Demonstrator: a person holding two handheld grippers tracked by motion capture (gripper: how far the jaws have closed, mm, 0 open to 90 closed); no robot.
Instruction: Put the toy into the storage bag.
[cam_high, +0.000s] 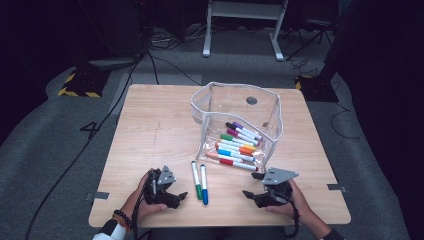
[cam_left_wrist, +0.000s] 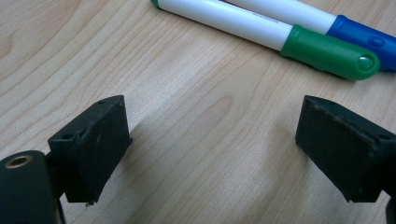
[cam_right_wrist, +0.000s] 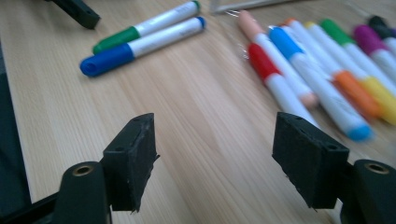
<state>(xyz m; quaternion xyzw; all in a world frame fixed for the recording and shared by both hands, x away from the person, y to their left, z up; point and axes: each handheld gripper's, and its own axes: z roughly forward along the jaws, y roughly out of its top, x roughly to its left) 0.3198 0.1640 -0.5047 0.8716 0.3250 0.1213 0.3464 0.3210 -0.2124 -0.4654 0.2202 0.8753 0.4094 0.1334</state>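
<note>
Many markers (cam_high: 239, 145) lie in the clear pouch (cam_high: 272, 107); both claws, left (cam_high: 176, 196) and right (cam_high: 251, 194), gape empty.

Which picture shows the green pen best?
The left gripper view: the green pen lies close and sharp, cap filling the top. The right gripper view shows it whole but farther off. The high view shows it small, beside the blue pen.

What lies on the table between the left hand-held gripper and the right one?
Two markers lie there side by side: the green marker and the blue marker, between the left hand-held gripper and the right hand-held gripper. The high view shows this.
</note>
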